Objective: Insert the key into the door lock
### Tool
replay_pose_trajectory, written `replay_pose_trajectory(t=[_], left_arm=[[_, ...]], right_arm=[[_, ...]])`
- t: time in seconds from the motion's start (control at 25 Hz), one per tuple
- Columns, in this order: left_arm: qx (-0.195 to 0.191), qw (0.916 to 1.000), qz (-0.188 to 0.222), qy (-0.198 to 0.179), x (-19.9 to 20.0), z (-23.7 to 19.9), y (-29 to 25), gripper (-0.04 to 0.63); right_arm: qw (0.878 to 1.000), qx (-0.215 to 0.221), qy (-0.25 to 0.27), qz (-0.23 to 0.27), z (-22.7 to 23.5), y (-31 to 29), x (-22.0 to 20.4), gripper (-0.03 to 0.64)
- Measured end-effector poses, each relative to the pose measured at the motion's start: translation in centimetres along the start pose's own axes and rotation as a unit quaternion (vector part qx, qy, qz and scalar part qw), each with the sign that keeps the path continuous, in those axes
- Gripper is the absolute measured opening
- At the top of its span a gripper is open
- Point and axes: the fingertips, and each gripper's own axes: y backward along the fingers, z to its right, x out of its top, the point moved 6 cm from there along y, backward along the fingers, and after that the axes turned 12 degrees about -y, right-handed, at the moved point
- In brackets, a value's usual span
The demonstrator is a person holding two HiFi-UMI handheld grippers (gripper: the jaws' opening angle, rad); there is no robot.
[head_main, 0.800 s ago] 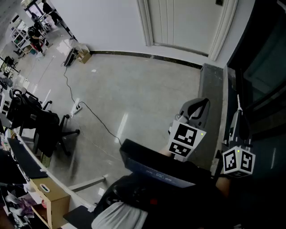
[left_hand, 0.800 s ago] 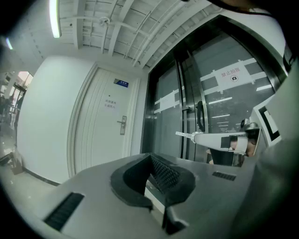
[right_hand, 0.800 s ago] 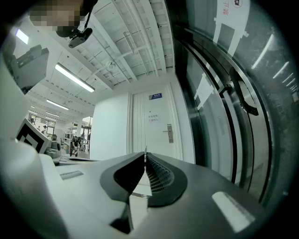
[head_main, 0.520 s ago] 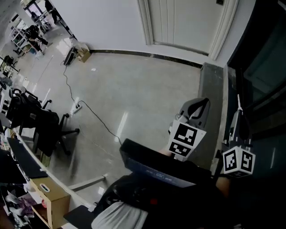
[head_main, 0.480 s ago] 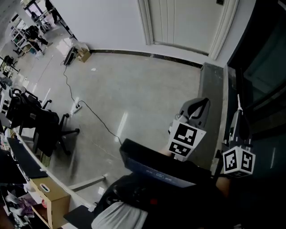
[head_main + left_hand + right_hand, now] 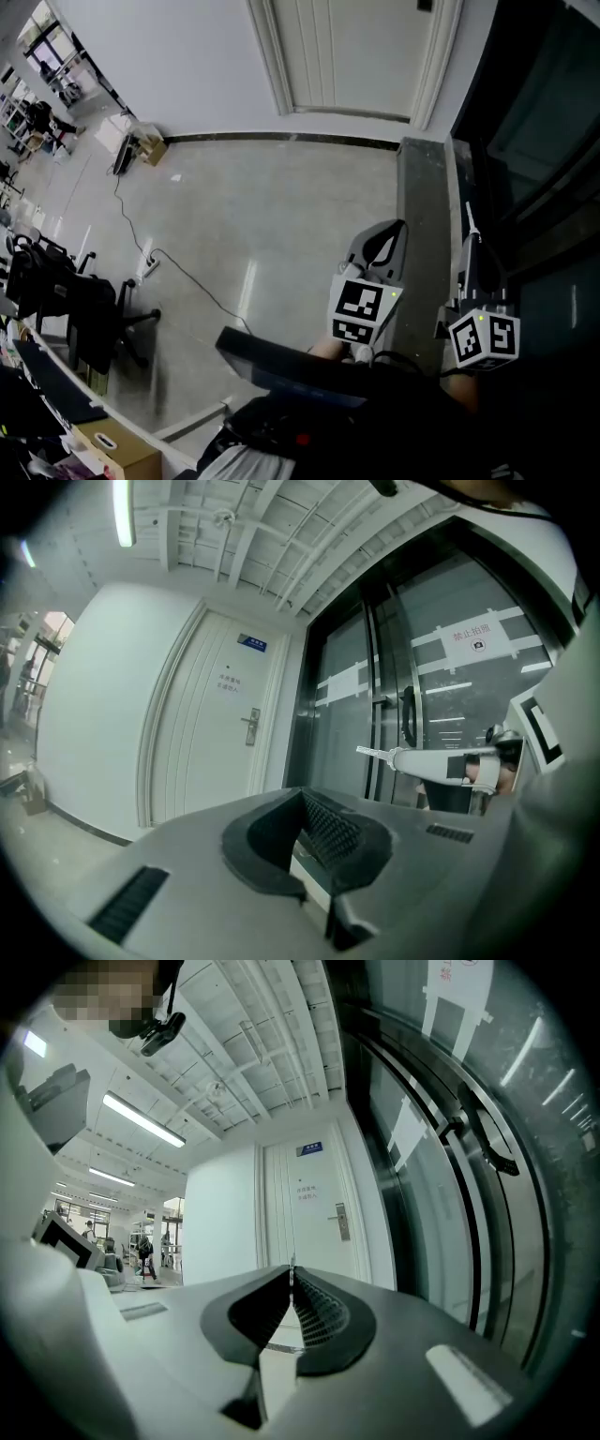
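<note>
At the far left of the head view an office chair (image 6: pixel 89 305) stands on the pale floor (image 6: pixel 281 187), and a black cable (image 6: pixel 192 272) trails across it toward the wall. Farther in, a white door (image 6: pixel 347 52) is shut, its lock plate (image 6: pixel 341 1222) showing small in the right gripper view. The left tongs (image 6: pixel 386 239) are held up over the floor beside a grey stone ledge (image 6: pixel 422 206); in their own view the ribbed pads (image 6: pixel 328 829) meet at the tip with nothing between them. To their right, past the ledge, the right tongs (image 6: pixel 468 246) are clamped on the key (image 6: pixel 467 217), which sticks out beyond the tips as a thin metal blade; from the left gripper view it points out in free air in front of the dark glass door (image 6: pixel 544 112), somewhat below that door's black handle (image 6: pixel 408 714). In the right gripper view the key is seen edge-on, only a sliver above the closed pads. The key is well apart from the white door's lock plate, and whether it touches the glass door cannot be told.
</note>
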Motion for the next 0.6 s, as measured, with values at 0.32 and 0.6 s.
replay_pose_trajectory(t=[0.32,0.6], left_arm=[[-0.005,0.9999,0.0,0.016,0.9,-0.9,-1.3,0.0],[0.002,0.9987,0.003,0.051,-0.5,-1.9,-1.1,0.0]], right_arm=[[1.0,-0.014,-0.003,-0.014,0.6,-1.6,0.5,0.012],[0.999,-0.019,0.001,-0.037,0.4,-2.3,-1.5,0.012]])
